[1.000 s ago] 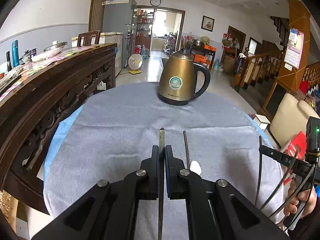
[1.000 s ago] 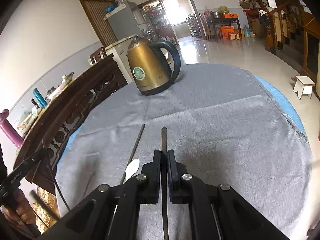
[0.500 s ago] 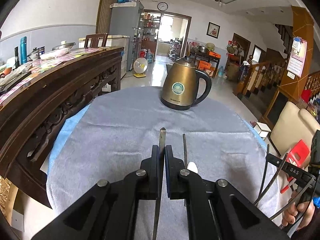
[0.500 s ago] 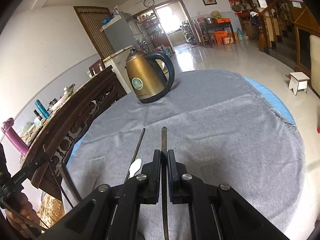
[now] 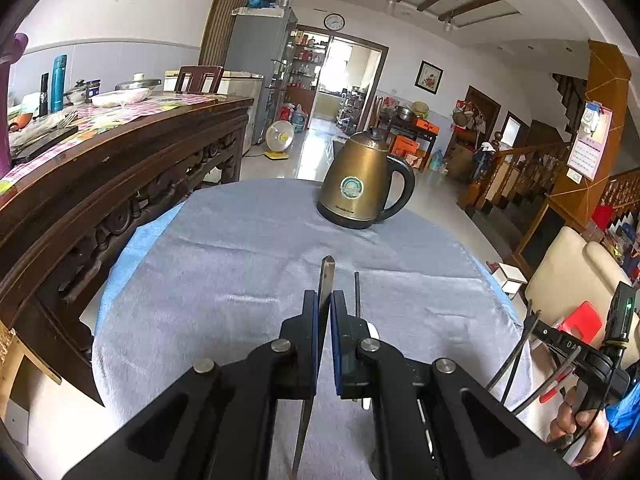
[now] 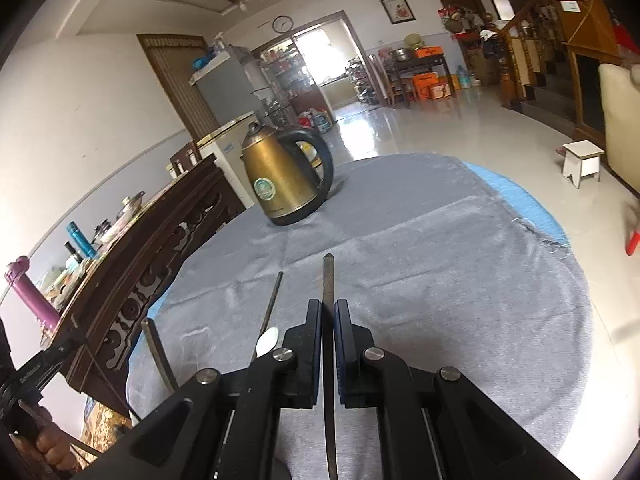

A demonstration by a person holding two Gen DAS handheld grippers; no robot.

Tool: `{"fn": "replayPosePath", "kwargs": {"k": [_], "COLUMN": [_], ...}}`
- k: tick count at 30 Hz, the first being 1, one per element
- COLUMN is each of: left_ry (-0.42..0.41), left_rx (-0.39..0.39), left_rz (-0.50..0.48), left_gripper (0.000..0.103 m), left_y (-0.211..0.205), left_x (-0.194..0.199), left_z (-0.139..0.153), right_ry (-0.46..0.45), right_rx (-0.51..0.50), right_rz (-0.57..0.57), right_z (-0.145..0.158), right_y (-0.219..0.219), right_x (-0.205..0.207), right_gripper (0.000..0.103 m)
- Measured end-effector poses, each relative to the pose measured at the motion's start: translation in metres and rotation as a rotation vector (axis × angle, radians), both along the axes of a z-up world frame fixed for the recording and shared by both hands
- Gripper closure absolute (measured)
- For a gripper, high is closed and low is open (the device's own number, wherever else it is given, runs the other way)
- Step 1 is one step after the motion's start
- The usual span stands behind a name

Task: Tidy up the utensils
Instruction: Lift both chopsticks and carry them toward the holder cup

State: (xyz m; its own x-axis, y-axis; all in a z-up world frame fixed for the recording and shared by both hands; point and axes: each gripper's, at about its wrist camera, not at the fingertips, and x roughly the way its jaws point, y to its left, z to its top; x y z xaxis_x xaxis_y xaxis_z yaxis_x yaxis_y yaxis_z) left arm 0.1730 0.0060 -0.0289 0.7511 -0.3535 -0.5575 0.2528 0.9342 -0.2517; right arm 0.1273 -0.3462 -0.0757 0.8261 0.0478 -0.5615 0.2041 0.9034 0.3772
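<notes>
left gripper [image 5: 325, 300]: clenched on a flat metal utensil handle [image 5: 327, 276]; the handle's tip pokes out ahead of the pads at frame centre, its long end hangs down out of the bottom edge.
right gripper [image 6: 328, 308]: clamped likewise on a second flat metal utensil [image 6: 328, 276], centre of its view, the tip forward and the rest running under the jaws.
grip advice: both pieces are thin and pinched edge-on, so they could swivel; I would keep both grips firm and the wrists level while carrying.
loose item: a thin dark rod with a white spoon-like end [image 6: 267, 342] lies on the grey cloth [image 6: 440, 280], just left of the right gripper; which pieces belong together I cannot tell.
set-down: the bare cloth mid-frame looks the safest spot; lower flat, then release.
far hazard: the brass kettle [image 5: 362, 184], upper centre, stands well clear.
</notes>
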Motion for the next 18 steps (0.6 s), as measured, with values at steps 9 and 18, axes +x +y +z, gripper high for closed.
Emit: {"fn": "replayPosePath", "kwargs": {"k": [9, 18], "left_ry": [-0.018, -0.05], "left_rx": [-0.017, -0.031], "left_rz": [-0.023, -0.033], "left_gripper": [0.098, 0.098], "left_y": [0.0, 0.002], "left_x": [-0.012, -0.026], "left_z": [0.011, 0.025], "right_ry": [-0.037, -0.096], "right_rx": [0.024, 0.018], "right_rz": [-0.048, -0.028], "right_z": [0.01, 0.032], "right_y": [-0.017, -0.011], "right_x": [-0.022, -0.051], "right_gripper": [0.096, 0.096]}}
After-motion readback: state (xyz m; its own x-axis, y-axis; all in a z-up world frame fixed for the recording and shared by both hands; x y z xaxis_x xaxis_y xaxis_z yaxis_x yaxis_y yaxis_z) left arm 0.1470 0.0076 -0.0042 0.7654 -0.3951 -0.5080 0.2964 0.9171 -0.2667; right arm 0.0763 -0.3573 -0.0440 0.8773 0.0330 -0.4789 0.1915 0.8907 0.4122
